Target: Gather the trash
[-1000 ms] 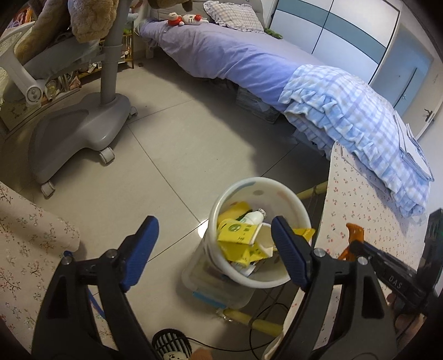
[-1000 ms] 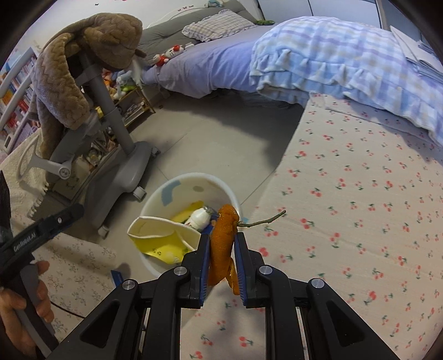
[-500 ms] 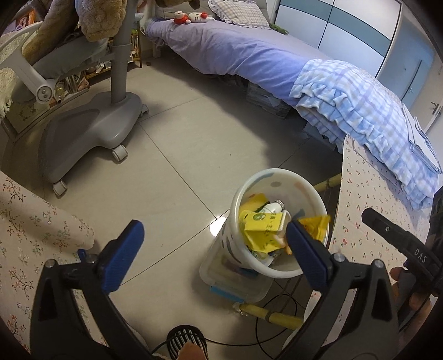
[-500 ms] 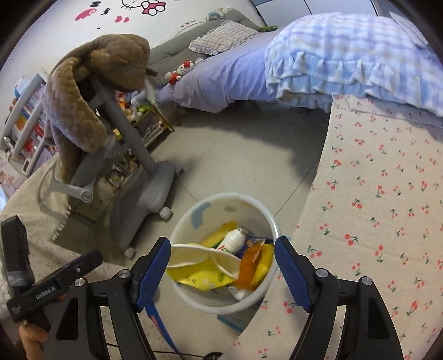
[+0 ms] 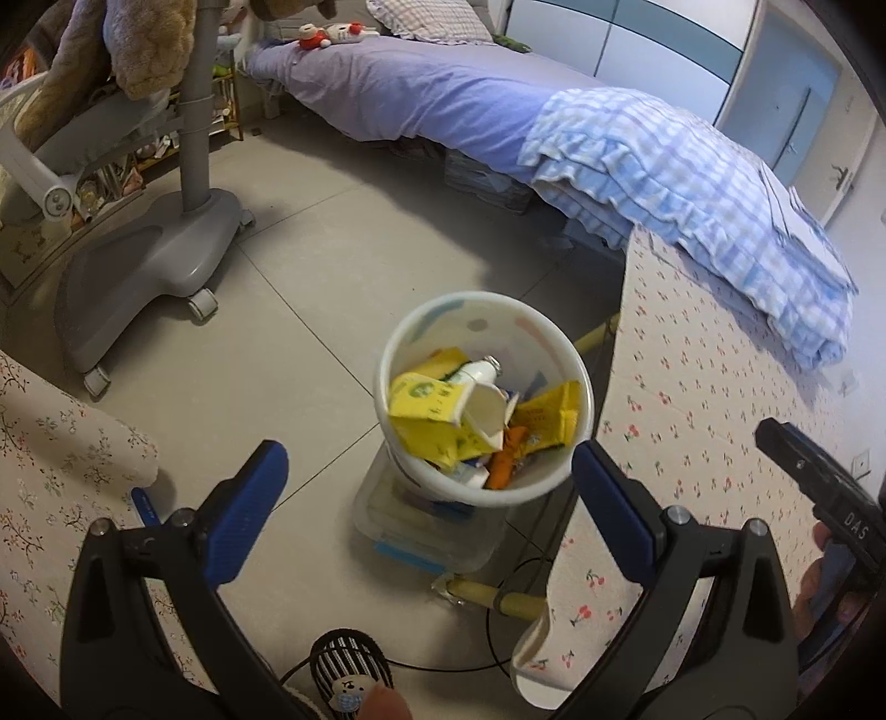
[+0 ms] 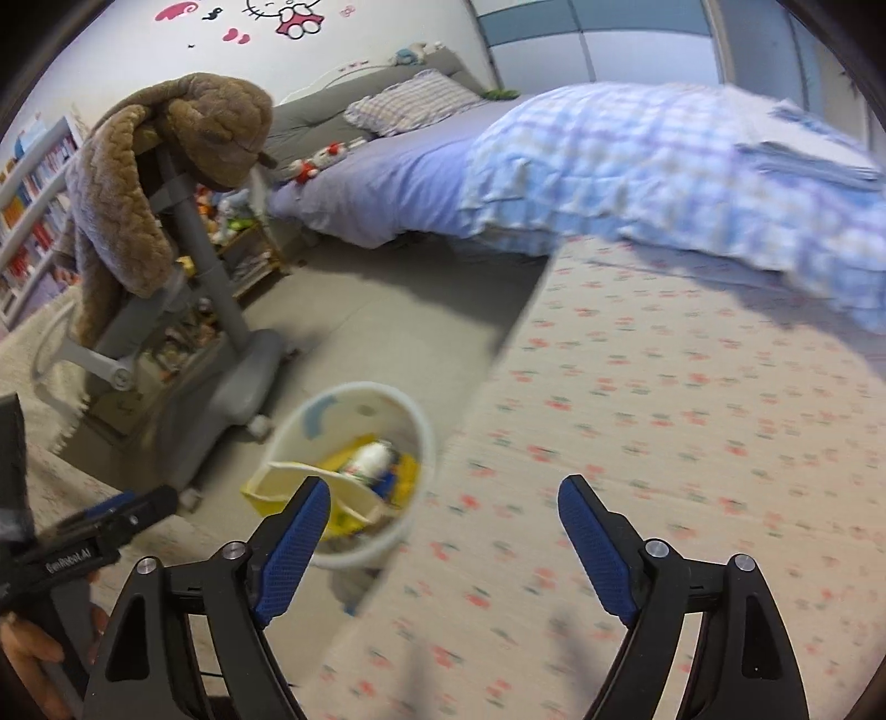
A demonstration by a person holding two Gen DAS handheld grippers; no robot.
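Floor-standing bin (image 5: 576, 354) holds trash (orange peel (image 5: 506, 457) included).

grey tiled floor (image 5: 310, 288), purple bed (image 5: 421, 94), wardrobe (image 5: 653, 50)

Our left gripper (image 5: 429, 495): black arms, blue ribbed pads, silver screws.
Our right gripper (image 6: 443, 529): same build; white lettering along the handle.

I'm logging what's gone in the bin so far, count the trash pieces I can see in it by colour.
Yellow wrappers and cartons: 3
White bottle: 1
Orange peel: 1
Total: 5 visible in the white bin; more may lie underneath.
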